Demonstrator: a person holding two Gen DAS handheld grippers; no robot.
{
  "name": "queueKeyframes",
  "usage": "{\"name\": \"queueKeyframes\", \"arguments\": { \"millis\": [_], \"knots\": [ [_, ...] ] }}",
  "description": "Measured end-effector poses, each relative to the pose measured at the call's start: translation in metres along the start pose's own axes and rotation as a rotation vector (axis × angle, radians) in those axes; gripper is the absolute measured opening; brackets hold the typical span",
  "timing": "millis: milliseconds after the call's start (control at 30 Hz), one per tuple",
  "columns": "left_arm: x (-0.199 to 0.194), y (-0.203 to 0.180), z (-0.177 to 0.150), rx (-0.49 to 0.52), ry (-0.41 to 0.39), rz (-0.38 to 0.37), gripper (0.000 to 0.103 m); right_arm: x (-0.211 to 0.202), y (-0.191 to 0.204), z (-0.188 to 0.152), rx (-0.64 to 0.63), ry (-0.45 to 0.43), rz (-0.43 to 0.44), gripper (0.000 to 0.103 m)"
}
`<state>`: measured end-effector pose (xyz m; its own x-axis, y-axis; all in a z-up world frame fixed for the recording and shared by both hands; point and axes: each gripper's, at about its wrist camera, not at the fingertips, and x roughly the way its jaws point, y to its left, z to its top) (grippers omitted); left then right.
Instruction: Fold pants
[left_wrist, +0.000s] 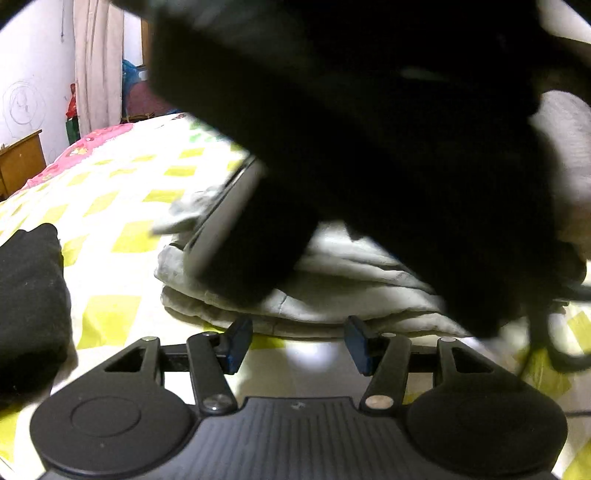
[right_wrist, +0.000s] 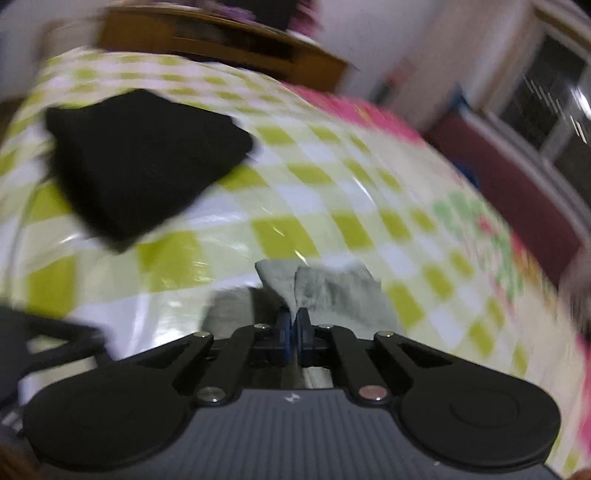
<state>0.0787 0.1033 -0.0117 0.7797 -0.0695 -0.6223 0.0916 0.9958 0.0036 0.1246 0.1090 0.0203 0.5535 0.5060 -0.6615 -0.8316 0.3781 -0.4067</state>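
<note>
The left wrist camera is looking forward and downward, close over the yellow-and-white checked bed sheet (left_wrist: 122, 177). The right wrist camera is likewise tilting down, facing the same sheet (right_wrist: 332, 184). Both are sharing the folded black garment (left_wrist: 29, 288) (right_wrist: 144, 162) and crumpled grey pants (left_wrist: 332, 295) (right_wrist: 332, 291).

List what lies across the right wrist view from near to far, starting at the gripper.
right gripper, shut on a fold of the grey pants → bare yellow-checked bedsheet → folded black garment → wooden furniture past the bed's far edge.
</note>
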Motion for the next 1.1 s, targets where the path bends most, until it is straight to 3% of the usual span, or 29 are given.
{"name": "queueKeyframes", "arguments": {
  "millis": [67,167,333,400,500,567,633,733,833,967,1100],
  "knots": [
    [-0.001,-0.004,0.0,0.026,-0.006,0.001,0.072,0.004,-0.001,-0.001,0.019,0.03,0.053,0.004],
    [0.0,-0.007,0.0,0.047,-0.002,0.012,0.072,0.007,-0.005,-0.007,0.068,0.041,0.055,0.007],
    [-0.004,-0.015,-0.001,0.083,-0.018,0.022,0.072,-0.042,-0.044,-0.034,0.354,-0.036,0.025,0.027],
    [-0.005,-0.02,-0.001,0.109,-0.029,0.029,0.072,-0.07,-0.069,-0.063,0.506,-0.046,-0.023,0.028],
    [-0.01,-0.03,0.001,0.159,-0.065,0.034,0.072,-0.113,-0.103,-0.127,0.741,-0.017,-0.163,0.032],
    [-0.009,-0.037,0.005,0.187,-0.087,0.025,0.072,-0.137,-0.125,-0.18,0.9,0.039,-0.275,0.035],
    [-0.008,-0.046,0.011,0.213,-0.107,0.012,0.073,-0.151,-0.143,-0.224,1.048,0.084,-0.325,0.038],
    [0.002,-0.065,0.023,0.272,-0.124,0.01,0.073,-0.157,-0.158,-0.279,1.27,0.045,-0.27,0.038],
    [0.014,-0.083,0.039,0.305,-0.126,-0.001,0.073,-0.142,-0.164,-0.311,1.442,-0.03,-0.12,0.038],
    [0.028,-0.099,0.052,0.345,-0.109,-0.015,0.073,-0.119,-0.167,-0.323,1.503,-0.102,0.049,0.039],
    [0.038,-0.106,0.049,0.39,-0.081,-0.011,0.074,-0.124,-0.172,-0.332,1.548,-0.216,0.202,0.039]
  ]
}}
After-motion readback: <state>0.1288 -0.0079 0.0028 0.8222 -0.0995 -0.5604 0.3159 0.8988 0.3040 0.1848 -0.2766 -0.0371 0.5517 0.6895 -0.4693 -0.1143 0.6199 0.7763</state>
